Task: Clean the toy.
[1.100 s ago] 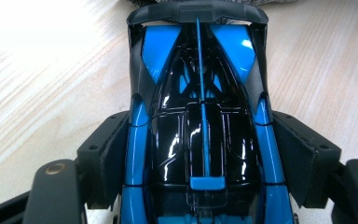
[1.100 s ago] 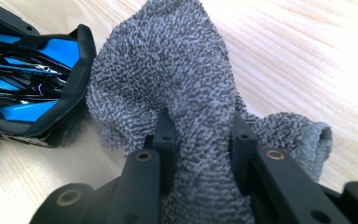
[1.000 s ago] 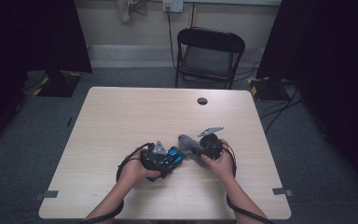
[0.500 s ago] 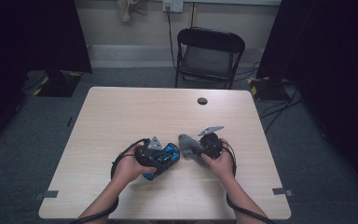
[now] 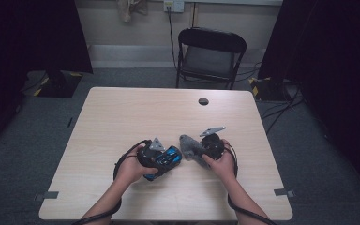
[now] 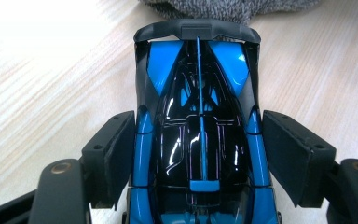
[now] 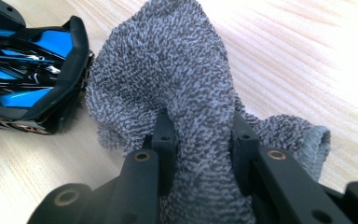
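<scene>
The left gripper (image 5: pixel 166 158) has nudged its clamped blue toy car (image 6: pixel 198 135) closer to the right gripper's (image 5: pixel 198 151) pinched grey cloth (image 7: pixel 177 88); no readable writing.

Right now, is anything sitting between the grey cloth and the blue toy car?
Nothing visible. The grey cloth, pinched in the right gripper, hangs just beside the rear wing of the blue toy car, which the left gripper holds by its sides. Bare table surrounds them.

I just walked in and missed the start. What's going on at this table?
A person at a wooden table holds a gripper in each hand. The left gripper has a blue and black toy car between its fingers. The right gripper is shut on a bunched grey cloth, held right beside the car's rear wing, apparently to wipe it.
</scene>
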The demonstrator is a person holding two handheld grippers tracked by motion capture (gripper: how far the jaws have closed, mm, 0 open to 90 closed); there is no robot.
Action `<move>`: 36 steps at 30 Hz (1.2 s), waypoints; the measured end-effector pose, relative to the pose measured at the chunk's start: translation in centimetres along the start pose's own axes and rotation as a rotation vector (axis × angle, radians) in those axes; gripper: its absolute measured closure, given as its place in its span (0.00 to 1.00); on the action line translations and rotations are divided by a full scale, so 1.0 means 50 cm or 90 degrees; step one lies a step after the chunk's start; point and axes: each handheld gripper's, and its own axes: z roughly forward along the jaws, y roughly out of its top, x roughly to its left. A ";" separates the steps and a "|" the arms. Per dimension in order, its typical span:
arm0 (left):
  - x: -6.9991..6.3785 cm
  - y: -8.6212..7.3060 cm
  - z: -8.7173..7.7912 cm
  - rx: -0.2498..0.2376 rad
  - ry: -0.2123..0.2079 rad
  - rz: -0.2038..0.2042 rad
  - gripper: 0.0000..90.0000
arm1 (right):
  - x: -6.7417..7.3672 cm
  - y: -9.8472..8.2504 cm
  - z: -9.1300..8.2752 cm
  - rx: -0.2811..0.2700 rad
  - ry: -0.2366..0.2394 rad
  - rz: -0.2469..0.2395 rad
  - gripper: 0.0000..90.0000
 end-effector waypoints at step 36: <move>-0.006 -0.007 -0.023 -0.012 0.011 -0.003 0.27 | 0.004 -0.001 0.001 0.001 -0.008 -0.003 0.77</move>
